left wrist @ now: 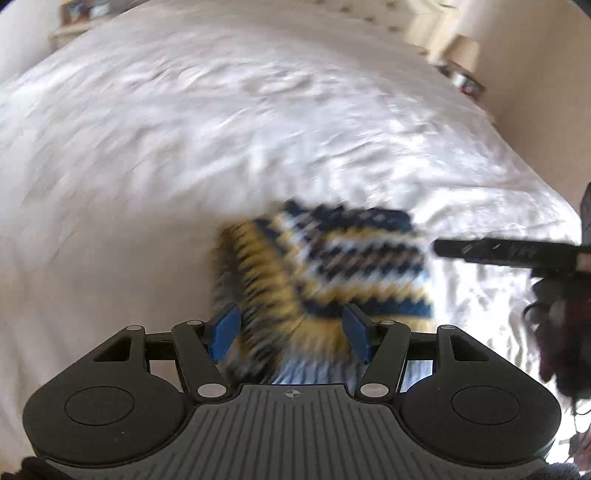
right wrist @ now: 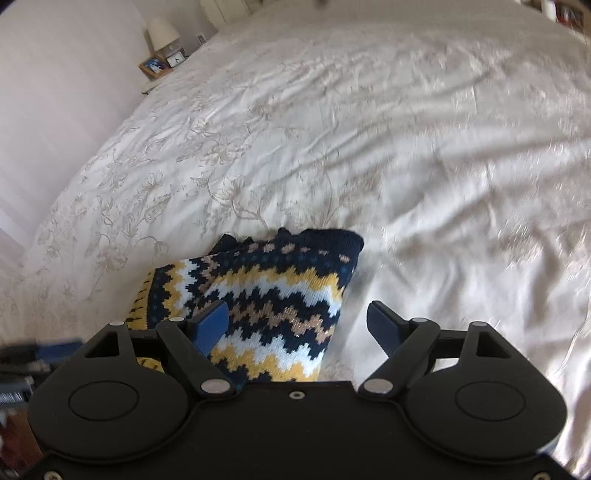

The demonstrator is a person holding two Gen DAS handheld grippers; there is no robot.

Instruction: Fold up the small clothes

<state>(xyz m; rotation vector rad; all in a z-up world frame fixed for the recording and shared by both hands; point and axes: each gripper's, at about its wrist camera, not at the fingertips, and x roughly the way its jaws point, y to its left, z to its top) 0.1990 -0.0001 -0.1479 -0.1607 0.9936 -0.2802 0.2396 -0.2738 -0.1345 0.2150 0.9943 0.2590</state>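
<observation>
A small knitted garment with navy, yellow, white and tan zigzag stripes [left wrist: 332, 269] lies folded on the white bedspread [left wrist: 184, 129]. My left gripper [left wrist: 291, 336] is open, its blue pads [left wrist: 225, 332] just above the garment's near edge; the view is motion-blurred. My right gripper [right wrist: 299, 328] is open over the garment's right part [right wrist: 273, 295], its left pad [right wrist: 210, 325] above the knit and its right finger over bare bedspread [right wrist: 406, 147]. The right gripper's dark finger also shows in the left wrist view [left wrist: 498, 251], right of the garment.
The floral white bedspread covers the bed all around. A bedside table with a lamp [right wrist: 162, 33], a clock and a picture frame stands at the far left. Pillows lie at the head of the bed [left wrist: 369, 7]. The person's dark sleeve [left wrist: 561, 343] is at right.
</observation>
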